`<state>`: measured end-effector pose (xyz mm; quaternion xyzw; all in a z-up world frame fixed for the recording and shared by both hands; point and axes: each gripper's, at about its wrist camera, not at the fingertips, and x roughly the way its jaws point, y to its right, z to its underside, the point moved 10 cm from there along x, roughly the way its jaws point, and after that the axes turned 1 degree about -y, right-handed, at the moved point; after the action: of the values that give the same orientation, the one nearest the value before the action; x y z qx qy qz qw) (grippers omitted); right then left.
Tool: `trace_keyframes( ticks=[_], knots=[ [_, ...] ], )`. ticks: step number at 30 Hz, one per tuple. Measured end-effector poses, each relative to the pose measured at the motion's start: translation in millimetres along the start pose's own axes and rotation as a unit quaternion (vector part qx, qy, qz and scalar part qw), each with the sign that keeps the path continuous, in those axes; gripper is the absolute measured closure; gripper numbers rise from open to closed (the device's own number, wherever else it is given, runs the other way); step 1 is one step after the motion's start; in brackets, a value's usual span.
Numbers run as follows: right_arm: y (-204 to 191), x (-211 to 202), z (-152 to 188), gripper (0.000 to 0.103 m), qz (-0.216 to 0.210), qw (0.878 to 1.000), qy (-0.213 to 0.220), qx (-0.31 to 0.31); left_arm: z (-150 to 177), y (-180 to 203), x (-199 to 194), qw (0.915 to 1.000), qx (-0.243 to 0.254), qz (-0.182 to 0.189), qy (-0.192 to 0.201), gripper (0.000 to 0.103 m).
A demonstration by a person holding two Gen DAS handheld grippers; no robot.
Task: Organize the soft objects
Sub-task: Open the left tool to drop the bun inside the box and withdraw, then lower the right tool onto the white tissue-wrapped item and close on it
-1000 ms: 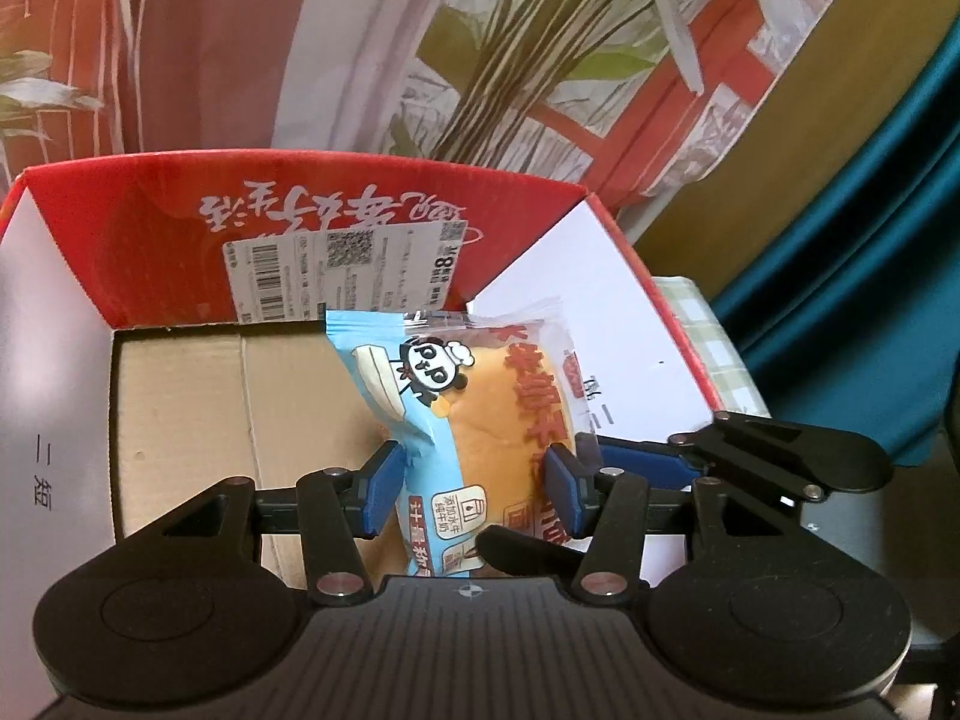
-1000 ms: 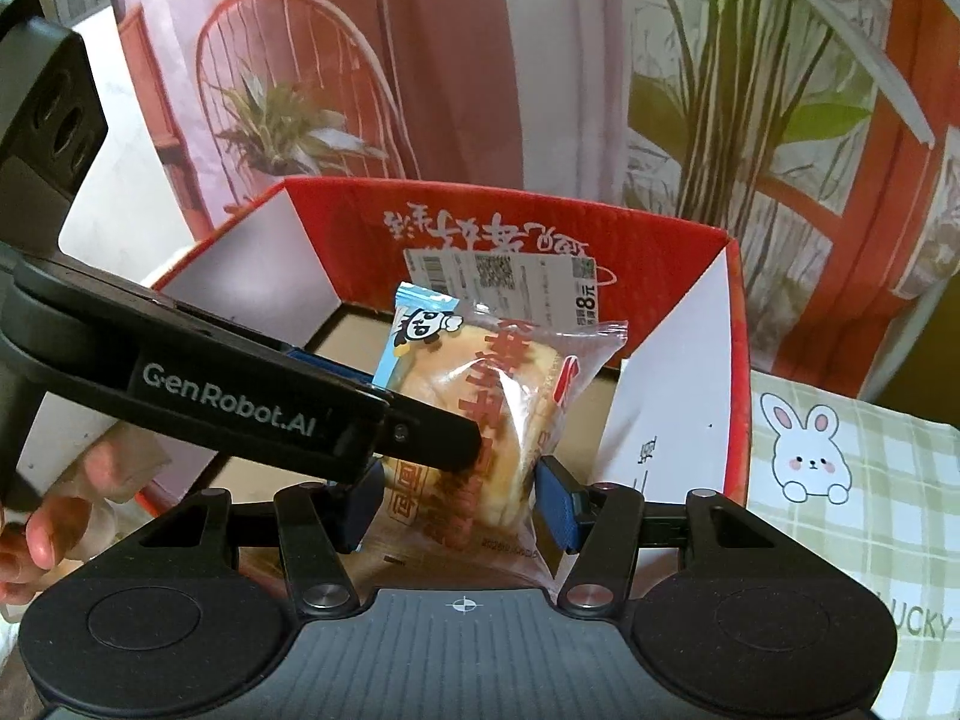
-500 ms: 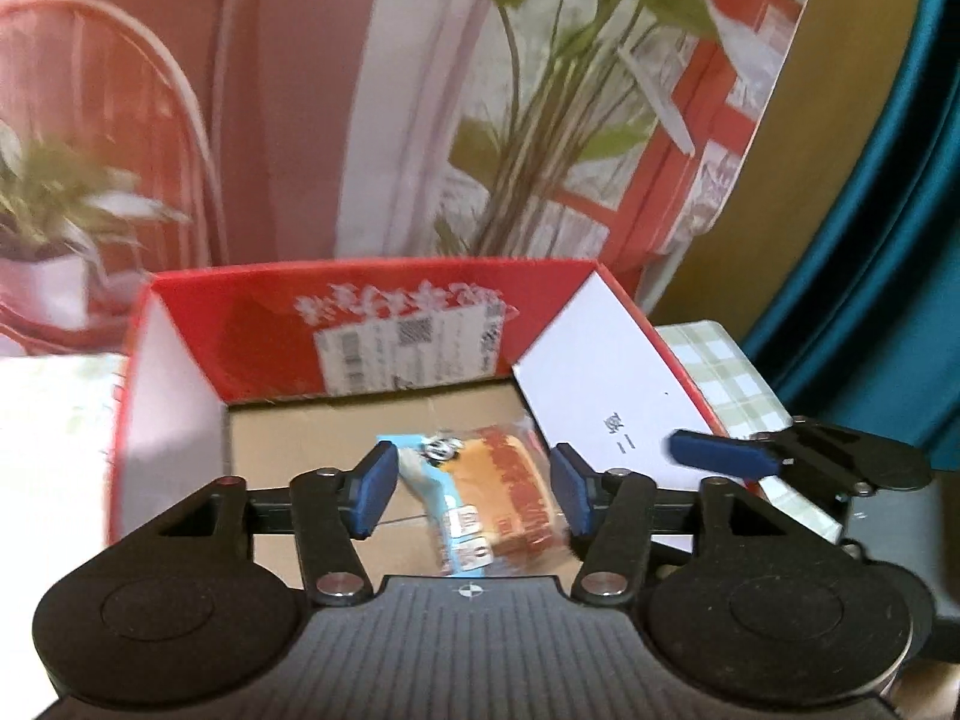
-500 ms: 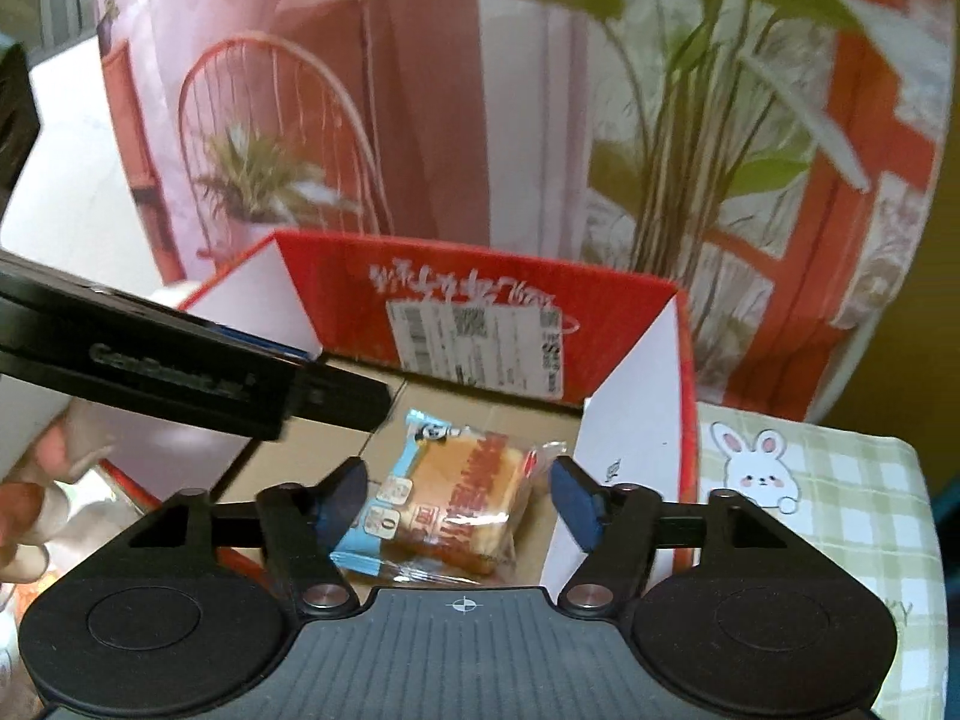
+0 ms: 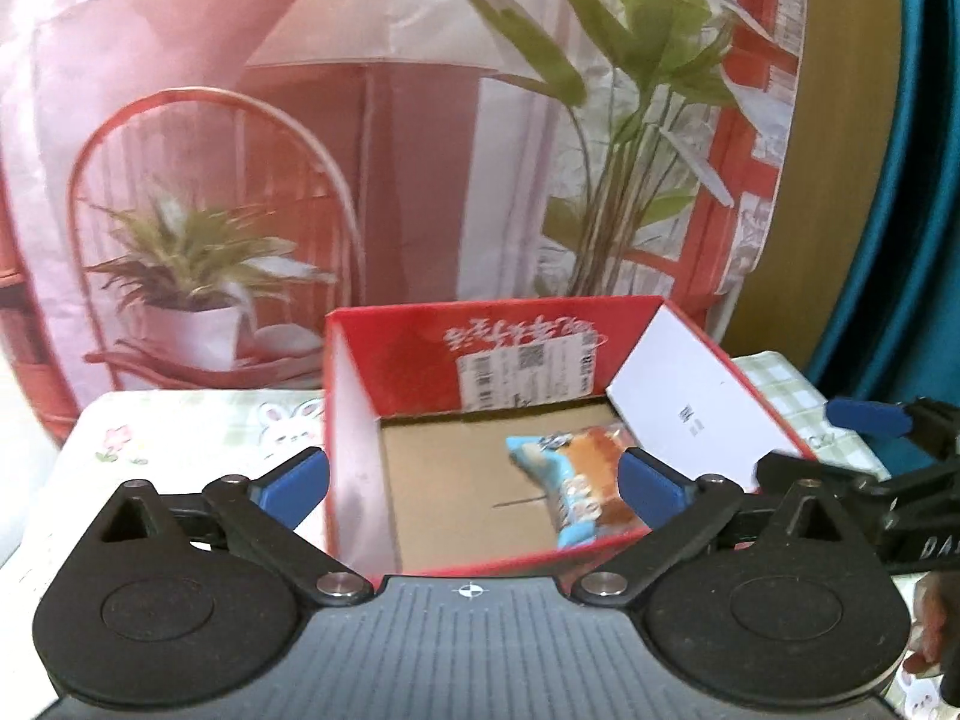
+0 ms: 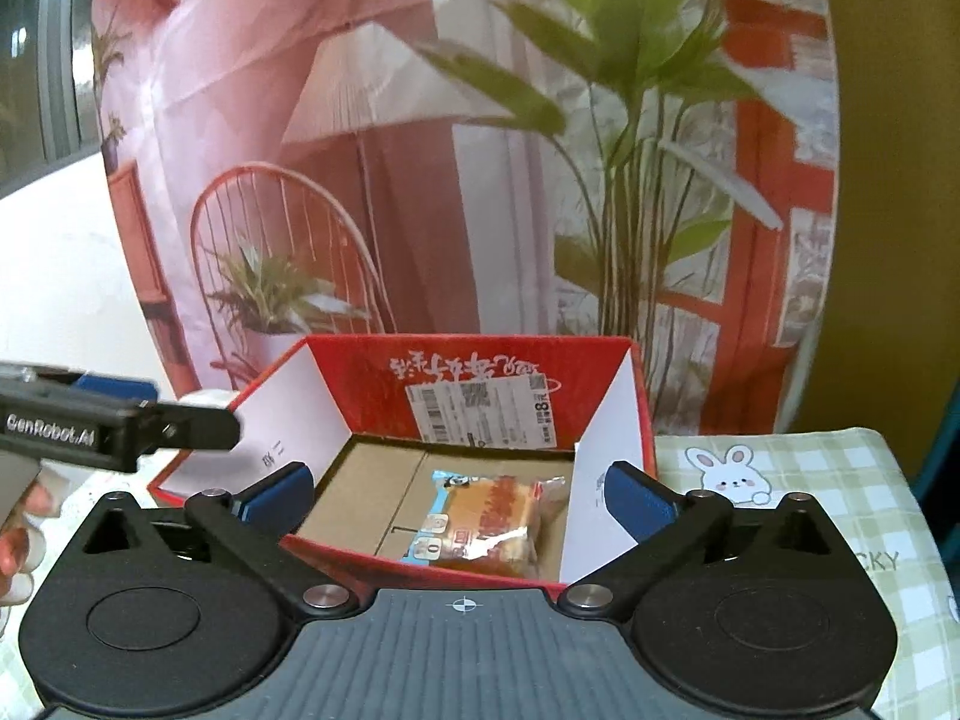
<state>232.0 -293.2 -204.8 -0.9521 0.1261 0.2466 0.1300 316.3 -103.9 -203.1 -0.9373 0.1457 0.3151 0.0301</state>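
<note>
Left gripper: the left gripper [image 5: 473, 479] hangs above the near edge of the box, its blue-padded fingers [image 5: 292, 480] spread wide with nothing between them. Its dark body also shows at the left edge of the right wrist view [image 6: 120, 420], beside the box's left flap.

Right gripper: the right gripper [image 6: 456, 495] is likewise raised over the near edge of the box, jaws wide apart and holding nothing. Part of it shows at the right edge of the left wrist view [image 5: 870, 420].

Snack packet: the wrapped cake [image 6: 486, 525], in a clear and light-blue wrapper with a panda print, lies flat on the brown cardboard floor of the box, toward its right side and close to the right flap. In the left wrist view the packet [image 5: 570, 480] is slightly blurred. Neither gripper touches it.

Box: a red cardboard box [image 6: 480, 372] stands open, with white inner flaps folded out to the left and right and a printed label on its far wall.

Surface: the box rests on a green checked cloth [image 6: 810, 480] printed with a white rabbit.

Background: a printed backdrop [image 5: 360, 150] shows a lamp, a chair and potted plants.
</note>
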Motion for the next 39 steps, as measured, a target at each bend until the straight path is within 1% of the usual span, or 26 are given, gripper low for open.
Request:
trace_keyframes(
  ticks=[4,11,14,19,25,31,36,39],
  knots=[
    [-2.7,-14.2,5.9,0.0,0.015,1.0,0.015,-0.004,18.5,-11.3,-15.6,0.9998,-0.015,-0.013,-0.002,0.0],
    [-7.3,-28.8,24.4,0.0,0.005,1.0,0.017,-0.006,44.4,-17.6,-29.3,0.9991,-0.03,-0.028,-0.005,0.0],
    [-7.4,-29.5,34.5,0.0,0.009,1.0,0.009,-0.005,54.5,-18.9,-29.8,0.9988,-0.036,-0.029,-0.015,0.0],
    [-6.7,-30.1,50.8,0.0,-0.009,1.0,-0.008,0.021,73.1,-23.8,-28.7,0.9974,-0.061,-0.028,-0.029,0.0],
    [-4.4,-27.6,67.4,0.0,0.023,1.0,-0.021,0.005,87.1,-28.3,-26.9,0.9964,-0.062,-0.042,-0.041,0.0],
    [3.7,-21.9,80.9,0.0,0.028,0.998,-0.04,0.034,101.3,-28.3,-23.6,0.9951,-0.071,-0.038,-0.057,0.0],
    [8.7,-18.0,91.4,0.0,0.033,0.997,-0.055,0.04,106.3,-29.3,-21.6,0.9945,-0.076,-0.036,-0.062,0.0],
    [7.8,-16.9,95.0,0.0,0.027,0.997,-0.062,0.042,108.0,-28.9,-20.0,0.9941,-0.078,-0.035,-0.066,0.001]
  ],
)
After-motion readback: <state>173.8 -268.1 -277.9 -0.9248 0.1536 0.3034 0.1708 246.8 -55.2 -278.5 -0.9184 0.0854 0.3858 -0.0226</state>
